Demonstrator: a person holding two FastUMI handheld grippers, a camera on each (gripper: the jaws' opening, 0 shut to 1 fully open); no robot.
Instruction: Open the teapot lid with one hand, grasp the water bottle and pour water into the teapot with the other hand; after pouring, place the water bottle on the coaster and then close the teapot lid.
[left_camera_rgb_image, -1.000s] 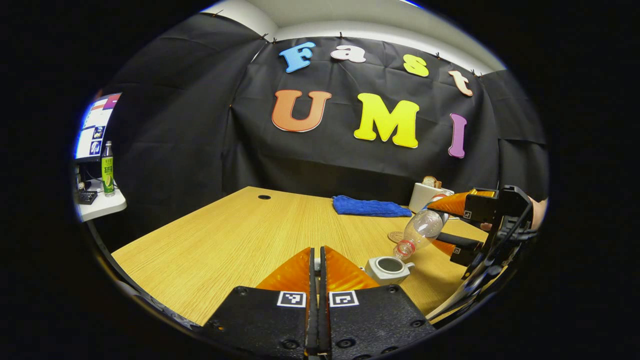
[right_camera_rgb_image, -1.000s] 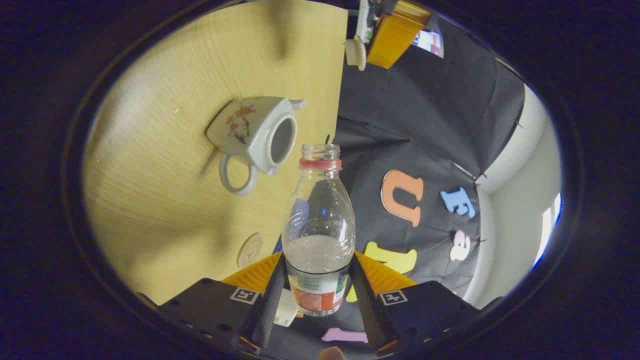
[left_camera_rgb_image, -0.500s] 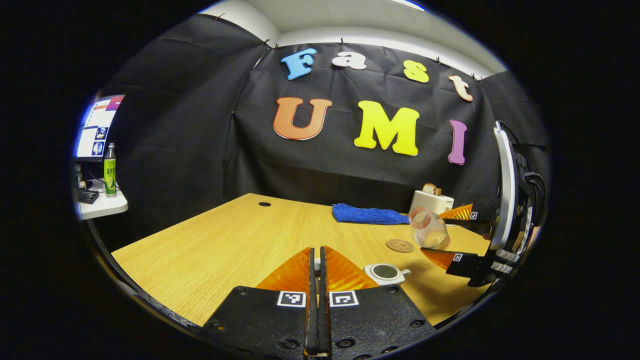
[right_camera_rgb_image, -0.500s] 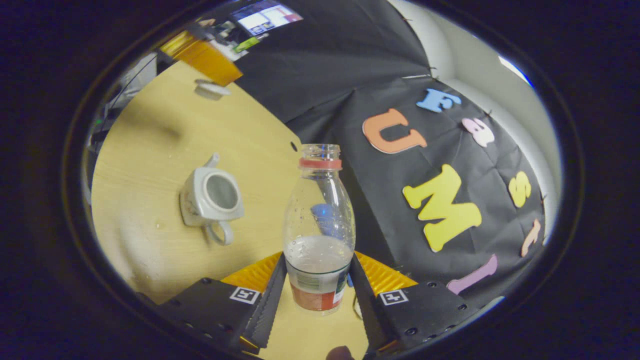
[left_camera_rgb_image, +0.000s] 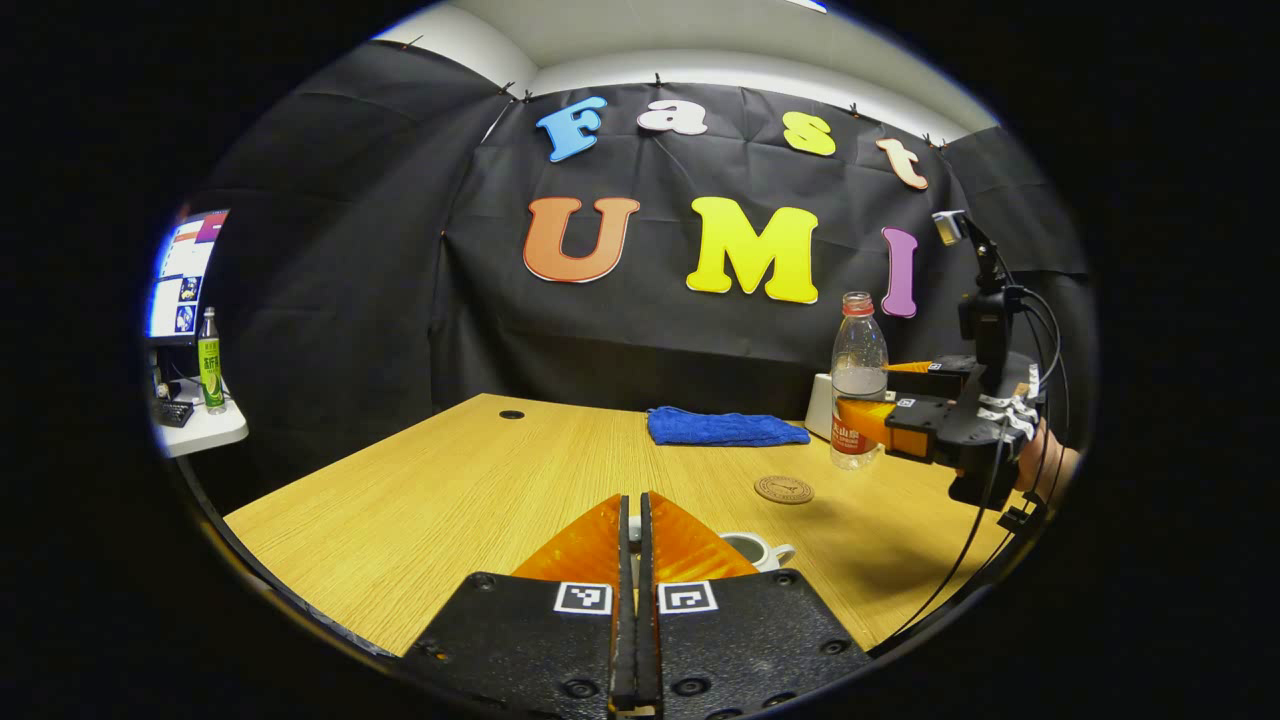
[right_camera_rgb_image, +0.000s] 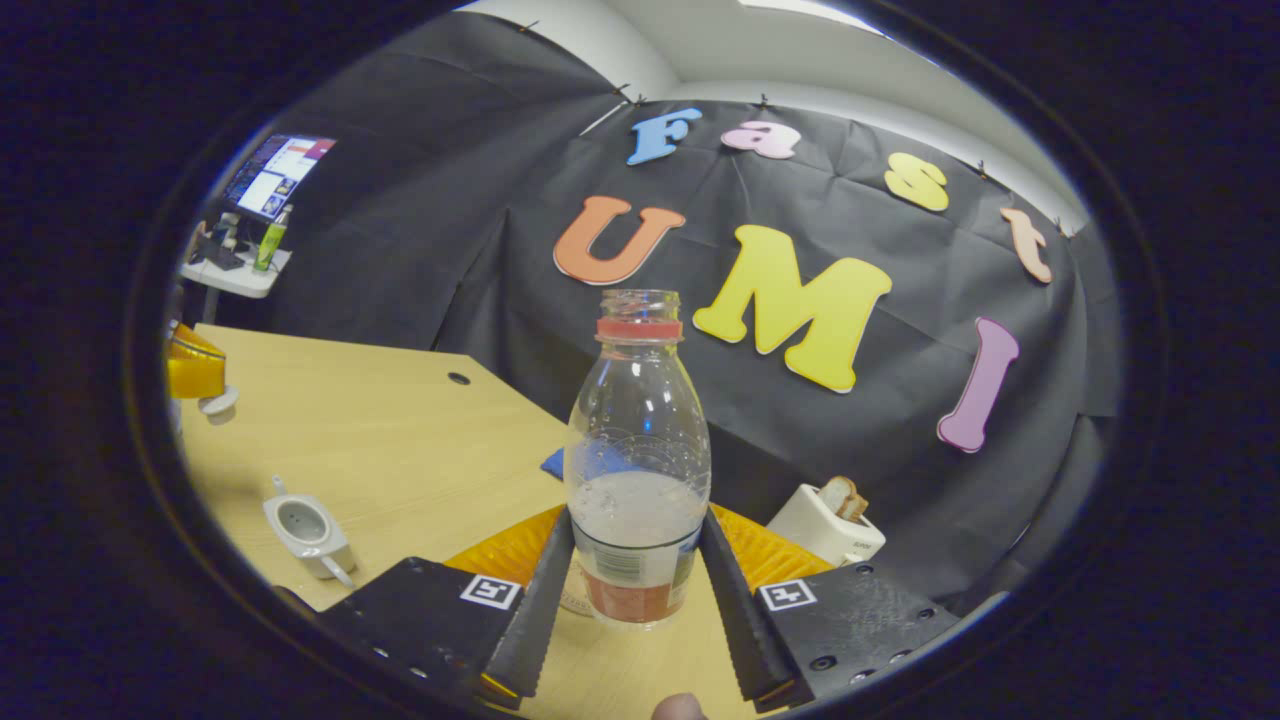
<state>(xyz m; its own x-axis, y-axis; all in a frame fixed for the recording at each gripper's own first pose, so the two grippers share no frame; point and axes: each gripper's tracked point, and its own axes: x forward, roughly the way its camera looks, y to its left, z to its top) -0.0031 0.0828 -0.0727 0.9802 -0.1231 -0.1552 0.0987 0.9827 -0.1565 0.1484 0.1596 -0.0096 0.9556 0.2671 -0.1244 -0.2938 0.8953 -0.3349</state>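
While gripping upright water bottle (right_camera_rgb_image: 637, 470), right gripper (right_camera_rgb_image: 634, 580) level

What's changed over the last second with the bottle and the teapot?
The right gripper has swung the water bottle from tilted over the teapot back to upright, near the coaster but not set down. Unchanged: the bottle clamped in that gripper, the teapot open, the left gripper holding the lid aside.
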